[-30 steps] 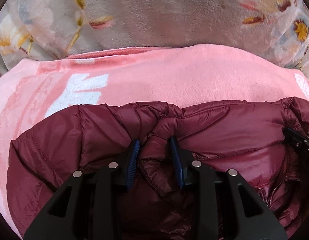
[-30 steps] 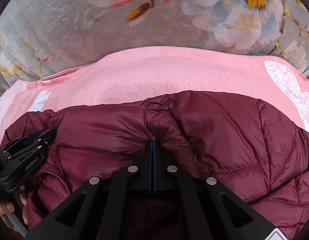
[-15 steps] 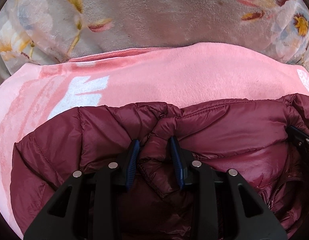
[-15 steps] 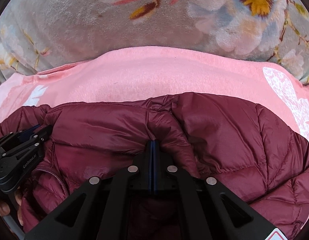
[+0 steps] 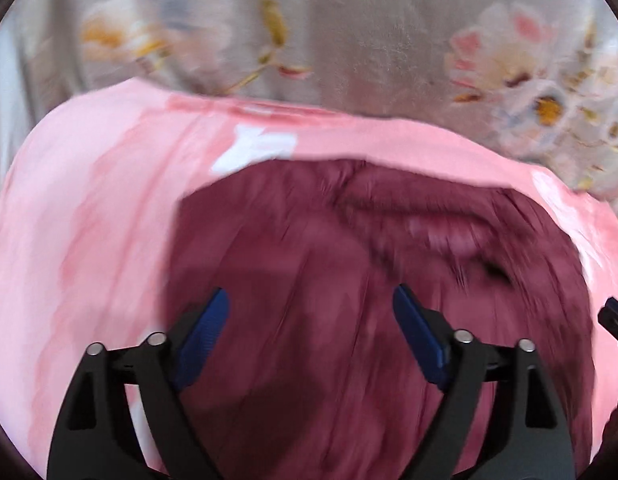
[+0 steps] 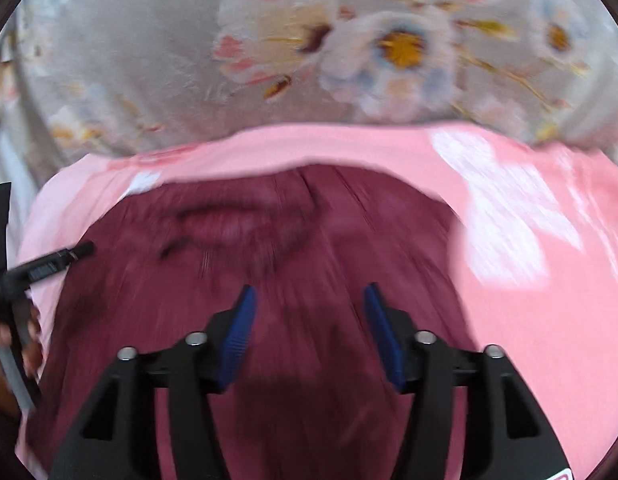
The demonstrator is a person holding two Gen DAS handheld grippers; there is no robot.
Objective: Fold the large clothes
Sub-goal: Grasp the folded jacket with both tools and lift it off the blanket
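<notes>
Background: a grey floral blanket (image 6: 157, 60) covers the far surface; over it lies a pink towel (image 5: 89, 240) with white motifs, which serves as the working surface. Both views are motion-blurred, so fine detail is unreliable.

Task item: a maroon jacket (image 5: 329, 280) lies on the pink towel, roughly centred, with towel showing along its far edge and on both sides. A lighter, glossy ridge near its far edge appears to be a fold or collar line; the blur prevents a firm call.

Left gripper (image 5: 311, 332): jaws spread wide, nothing between the blue pads (image 5: 205, 332). The jacket lies directly below and ahead of it, filling the gap between the fingers; contact cannot be confirmed.

Right gripper (image 6: 307, 328): jaws likewise parted, holding nothing. The jacket (image 6: 289, 260) spreads below and ahead of it, with towel (image 6: 529, 320) to its right. In this view the left tool shows at the left edge, near the jacket's left margin.

Judgement: with both tools empty and the jacket resting under its own weight, the garment looks laid down in a compact, roughly rectangular heap, which suggests a fold is in place. Puffy filling tends to spring back, so the fold may lift. A next grip would need a clear edge, which the blur does not show.
</notes>
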